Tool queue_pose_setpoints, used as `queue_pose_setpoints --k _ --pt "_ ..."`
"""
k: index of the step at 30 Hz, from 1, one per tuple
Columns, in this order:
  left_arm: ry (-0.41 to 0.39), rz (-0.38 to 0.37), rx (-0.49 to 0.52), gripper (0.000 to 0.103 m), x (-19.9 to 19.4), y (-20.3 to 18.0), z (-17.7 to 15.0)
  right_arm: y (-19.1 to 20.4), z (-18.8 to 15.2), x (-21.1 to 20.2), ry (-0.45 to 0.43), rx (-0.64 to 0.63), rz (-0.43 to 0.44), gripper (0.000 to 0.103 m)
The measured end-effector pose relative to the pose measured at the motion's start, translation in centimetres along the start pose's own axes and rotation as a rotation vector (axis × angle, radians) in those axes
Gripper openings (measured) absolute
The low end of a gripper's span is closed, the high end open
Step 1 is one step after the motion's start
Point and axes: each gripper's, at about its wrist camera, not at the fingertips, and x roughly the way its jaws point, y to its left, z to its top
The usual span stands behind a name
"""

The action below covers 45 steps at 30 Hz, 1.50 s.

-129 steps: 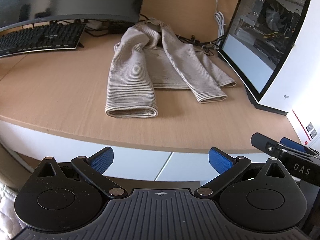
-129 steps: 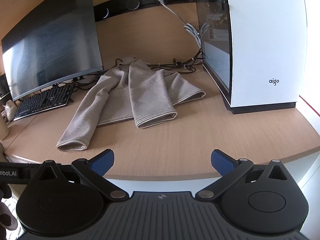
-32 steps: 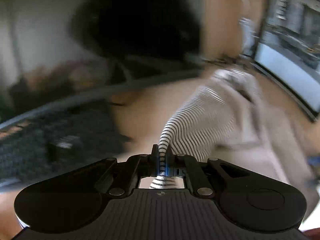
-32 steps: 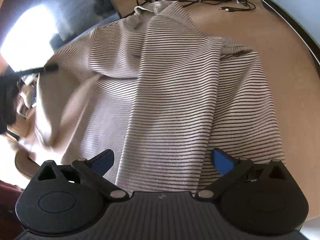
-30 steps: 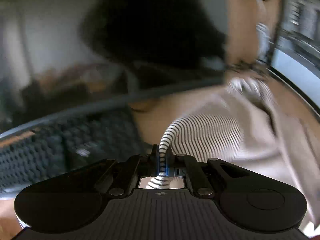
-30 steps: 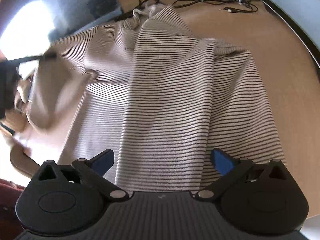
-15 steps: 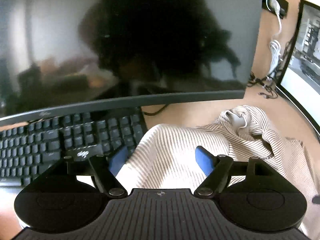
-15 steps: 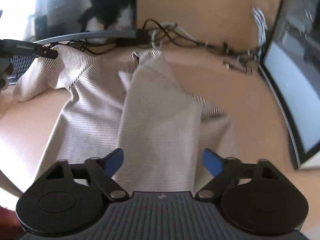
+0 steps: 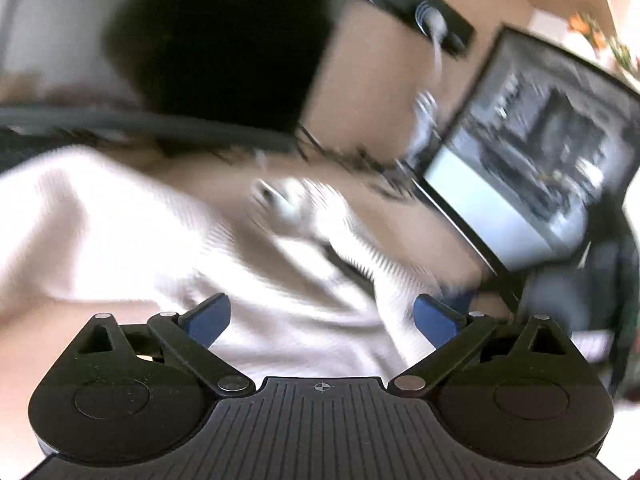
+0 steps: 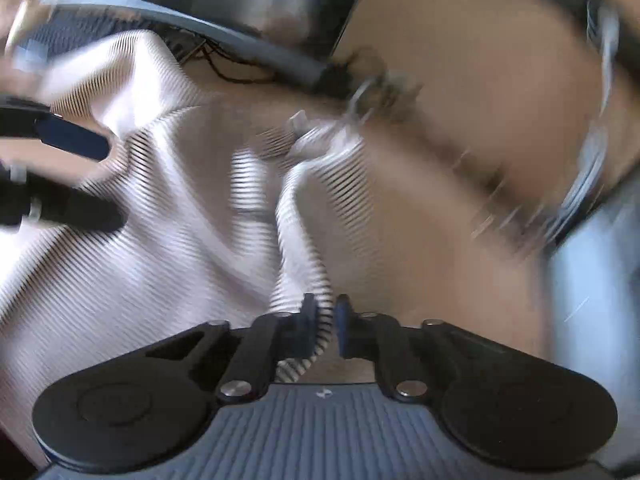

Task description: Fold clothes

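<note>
A beige sweater with thin dark stripes [image 9: 140, 240] lies spread on the wooden desk [image 10: 440, 220]; both views are blurred by motion. My left gripper [image 9: 322, 314] hovers over the sweater's body with its jaws opening wide and nothing pinched between the blue pads. The left gripper [image 10: 92, 176] also shows at the left edge of the right wrist view, over the cloth. My right gripper [image 10: 325, 316] is closing, and its pads pinch a raised fold of the sweater [image 10: 160, 240] at its right edge, near a sleeve.
A dark curved monitor [image 9: 200, 40] stands behind the sweater, with a keyboard [image 10: 60, 36] under it at the left. A white computer case with a glass side [image 9: 520, 168] stands at the right. Tangled cables [image 10: 380, 92] lie by the collar.
The left gripper let go of the striped sleeve, opened wide and swung right over the sweater. The right gripper went from open to pinching a fold, and rolled.
</note>
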Motion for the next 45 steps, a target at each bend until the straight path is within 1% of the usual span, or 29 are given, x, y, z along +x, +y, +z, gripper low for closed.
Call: queue_pose_setpoints --k 3,5,6,9,10,12,14,15,16,17,18,19,20,22,24,25,26,28,29,31,33,34,35,36,37,40,43,44,45 --pt "0.016 0.000 0.057 0.101 2.0 -0.9 -1.2 -3.6 0.2 -0.4 -0.017 -0.197 -0.219 0.005" --pt "0.031 0.016 0.079 0.101 2.7 -1.1 -1.6 -6.4 0.4 0.7 0.009 -0.253 -0.331 0.005" --pt "0.038 0.024 0.082 0.101 3.0 -1.1 -1.9 -7.5 0.4 1.7 0.032 -0.255 -0.374 0.001" --pt "0.064 0.052 0.083 0.101 3.6 -0.5 -2.6 -11.0 0.2 4.8 0.105 -0.253 -0.501 0.000" --pt "0.071 0.063 0.082 0.101 3.7 -0.4 -2.9 -11.9 0.4 4.9 0.103 -0.188 -0.491 0.000" --pt "0.068 0.075 0.085 0.102 3.7 -0.4 -3.1 -13.8 1.0 4.9 0.095 -0.048 -0.459 0.000" --pt "0.055 0.079 0.080 0.103 3.6 -0.5 -3.3 -13.9 2.2 3.3 0.005 0.105 -0.268 0.003" --pt "0.055 0.085 0.078 0.103 3.7 -0.5 -3.4 -13.3 2.9 3.1 -0.015 0.133 -0.176 0.006" --pt "0.059 0.093 0.078 0.103 3.6 -0.4 -3.4 -12.4 3.6 3.3 -0.038 0.136 -0.103 0.013" --pt "0.061 0.100 0.079 0.103 3.7 -0.3 -3.4 -11.3 4.1 3.9 -0.051 0.132 -0.051 0.022" --pt "0.059 0.105 0.080 0.103 3.6 -0.3 -3.5 -10.1 4.6 4.5 -0.063 0.128 0.000 0.027" --pt "0.058 0.110 0.082 0.103 3.6 -0.4 -3.5 -9.0 4.8 5.7 -0.067 0.112 0.015 0.035" --pt "0.056 0.115 0.084 0.103 3.6 -0.5 -3.5 -8.0 4.9 7.0 -0.070 0.094 0.028 0.036" --pt "0.054 0.122 0.093 0.103 3.8 -0.9 -3.5 -6.9 4.4 9.8 -0.046 0.066 0.031 0.036" --pt "0.060 0.130 0.097 0.103 4.0 -1.1 -3.4 -6.6 3.2 12.6 -0.007 0.036 -0.011 0.036" --pt "0.065 0.133 0.097 0.103 4.1 -1.1 -3.4 -7.2 2.3 13.4 0.002 0.039 -0.034 0.036" --pt "0.070 0.136 0.097 0.103 4.3 -1.1 -3.4 -7.8 1.4 14.1 0.010 0.042 -0.056 0.039" --pt "0.076 0.142 0.095 0.103 4.4 -1.1 -3.4 -9.6 -0.1 15.0 0.028 0.073 -0.087 0.057" --pt "0.077 0.142 0.093 0.103 4.5 -1.1 -3.4 -10.7 -0.6 15.1 0.039 0.103 -0.094 0.058" --pt "0.076 0.135 0.100 0.103 4.4 -1.2 -3.6 -12.3 -1.1 15.4 0.063 0.157 -0.073 0.060" --pt "0.079 0.129 0.123 0.103 4.5 -1.8 -3.8 -12.6 -1.6 15.0 0.075 0.162 -0.083 0.061" --pt "0.081 0.129 0.131 0.103 4.5 -2.0 -3.8 -12.7 -1.8 14.7 0.082 0.182 -0.087 0.058" --pt "0.081 0.129 0.136 0.103 4.6 -2.2 -3.8 -12.7 -1.7 13.6 0.069 0.229 -0.068 0.043" --pt "0.080 0.132 0.139 0.103 4.6 -2.3 -3.9 -12.6 -1.5 12.3 0.056 0.277 -0.047 0.036" --pt "0.079 0.136 0.140 0.103 4.6 -2.3 -3.9 -12.6 -0.9 11.6 0.012 0.325 0.030 0.034" --pt "0.075 0.148 0.127 0.103 4.6 -2.1 -3.8 -12.7 1.1 9.5 -0.126 0.464 0.275 0.034" --pt "0.078 0.164 0.131 0.103 4.7 -2.1 -3.7 -11.5 3.8 11.0 -0.161 0.545 0.461 0.034" --pt "0.080 0.171 0.137 0.103 4.7 -2.3 -3.7 -10.8 4.4 12.0 -0.156 0.560 0.498 0.034" --pt "0.082 0.179 0.145 0.103 4.7 -2.5 -3.8 -9.8 4.8 13.0 -0.138 0.550 0.508 0.034"
